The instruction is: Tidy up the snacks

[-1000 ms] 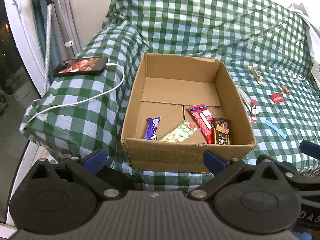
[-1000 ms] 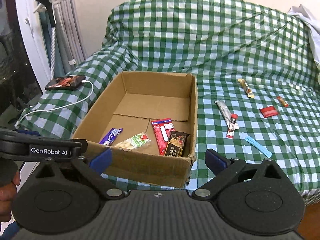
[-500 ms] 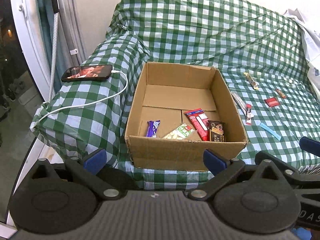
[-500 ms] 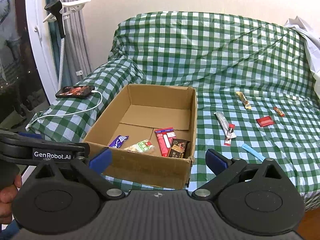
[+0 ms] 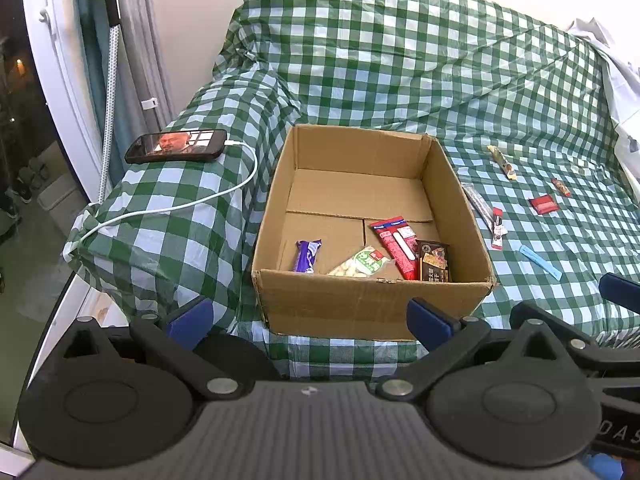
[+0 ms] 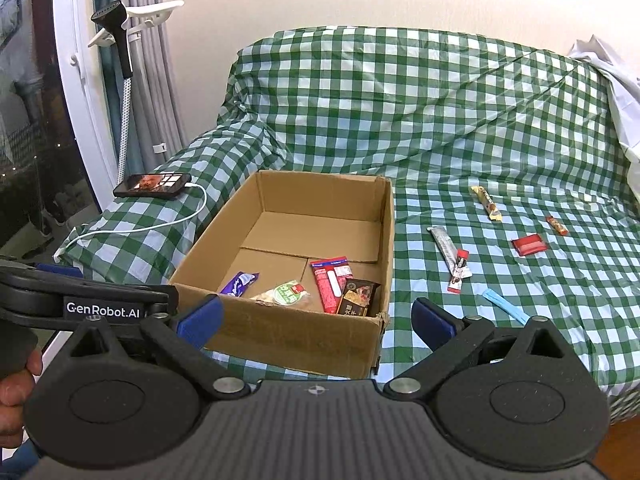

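Both views have pulled back and risen over the last second; the box (image 6: 288, 276) now sits smaller and lower in frame, and more of the wall shows above the sofa; I judge this a retreat after a drop, before reaching for the next snack.

The left gripper (image 5: 308, 318) stands with its blue-padded fingers wide apart and nothing between them; the right gripper (image 6: 316, 320) is likewise spread and empty.

The box is plain corrugated cardboard, open-topped, flaps folded flat inside, one near corner a little crushed; it rests on a sofa draped in a glossy green-and-white checked cover (image 6: 440, 120) that wrinkles like thin plastic.

Four snacks lie at its near end: a purple bar (image 6: 238, 283), a round-labelled clear pack (image 6: 286, 294), a flat red pack (image 6: 330, 284) and a dark pack (image 6: 358, 298) beside it.

Six snacks remain loose on the cover to the right, well apart from the box: a grey stick (image 6: 443, 242), a red-tipped stick (image 6: 459, 272), a blue strip (image 6: 503, 306), a red square (image 6: 529, 245), a yellow bar (image 6: 486, 202) and a small orange bar (image 6: 557, 225); all are slim, crinkly foil wrappers.

A phone (image 6: 152, 185) charges on the armrest.
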A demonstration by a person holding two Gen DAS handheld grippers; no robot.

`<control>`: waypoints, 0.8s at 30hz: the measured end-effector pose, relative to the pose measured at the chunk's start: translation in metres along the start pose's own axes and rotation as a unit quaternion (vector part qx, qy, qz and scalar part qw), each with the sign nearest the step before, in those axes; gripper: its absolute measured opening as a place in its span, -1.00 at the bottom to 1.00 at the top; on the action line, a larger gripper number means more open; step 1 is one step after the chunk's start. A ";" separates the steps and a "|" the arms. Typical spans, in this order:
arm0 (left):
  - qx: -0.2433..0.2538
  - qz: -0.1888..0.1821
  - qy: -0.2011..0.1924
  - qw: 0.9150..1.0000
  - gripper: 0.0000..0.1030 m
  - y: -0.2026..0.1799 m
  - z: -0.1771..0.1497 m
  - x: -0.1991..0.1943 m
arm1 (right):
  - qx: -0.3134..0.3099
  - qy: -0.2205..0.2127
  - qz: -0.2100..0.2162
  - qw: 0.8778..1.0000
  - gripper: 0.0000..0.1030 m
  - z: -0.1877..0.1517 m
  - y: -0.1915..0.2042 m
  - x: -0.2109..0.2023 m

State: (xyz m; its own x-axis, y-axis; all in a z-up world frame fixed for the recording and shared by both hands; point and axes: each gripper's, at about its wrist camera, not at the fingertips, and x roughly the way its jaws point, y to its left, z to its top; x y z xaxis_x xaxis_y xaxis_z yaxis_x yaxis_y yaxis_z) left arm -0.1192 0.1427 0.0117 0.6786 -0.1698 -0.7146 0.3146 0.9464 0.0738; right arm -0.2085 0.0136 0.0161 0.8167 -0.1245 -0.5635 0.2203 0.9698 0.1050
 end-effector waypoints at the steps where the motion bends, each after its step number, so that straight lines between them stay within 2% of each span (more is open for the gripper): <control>1: 0.000 0.000 0.002 1.000 0.99 0.001 -0.001 0.000 | 0.000 0.001 0.001 1.000 0.94 0.000 -0.001 0.000; 24: 0.009 0.000 0.023 1.000 0.99 -0.004 -0.002 0.011 | 0.014 0.022 0.006 1.000 0.95 -0.004 -0.010 0.012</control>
State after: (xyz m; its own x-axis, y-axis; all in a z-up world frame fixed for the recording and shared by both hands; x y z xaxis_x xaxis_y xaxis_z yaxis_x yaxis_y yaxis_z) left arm -0.1139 0.1380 0.0018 0.6468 -0.1564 -0.7465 0.3264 0.9414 0.0856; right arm -0.2028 0.0033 0.0047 0.7946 -0.1035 -0.5983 0.2266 0.9647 0.1340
